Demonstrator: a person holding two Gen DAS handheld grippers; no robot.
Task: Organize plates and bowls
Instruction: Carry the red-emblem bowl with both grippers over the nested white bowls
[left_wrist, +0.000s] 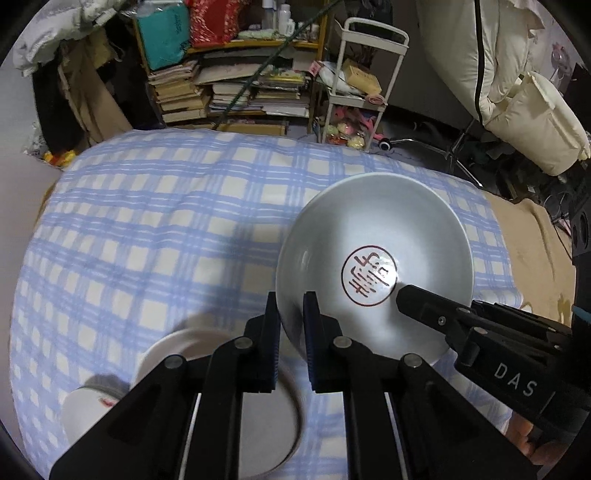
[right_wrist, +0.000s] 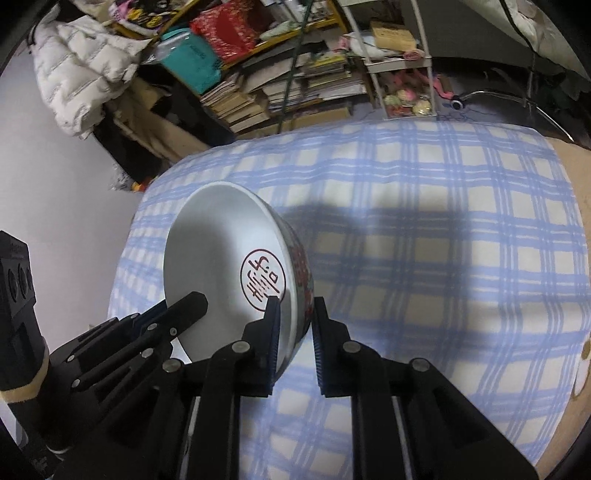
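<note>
A white bowl (left_wrist: 373, 236) with a red round mark inside is held tilted above the blue checked cloth (left_wrist: 166, 206). My left gripper (left_wrist: 291, 306) is shut on its near left rim. My right gripper (right_wrist: 295, 314) is shut on the opposite rim of the same bowl (right_wrist: 218, 258), whose outside has a red pattern. The right gripper's finger shows in the left wrist view (left_wrist: 424, 302), reaching into the bowl. A white plate (left_wrist: 258, 406) lies on the cloth under my left gripper, with a second white dish (left_wrist: 96, 402) beside it at the lower left.
The cloth covers a rounded table; a tan surface (left_wrist: 535, 258) lies to its right. Behind it stand a cluttered bookshelf (left_wrist: 229, 85), a white trolley (left_wrist: 362, 85) and hanging padded jackets (left_wrist: 517, 92).
</note>
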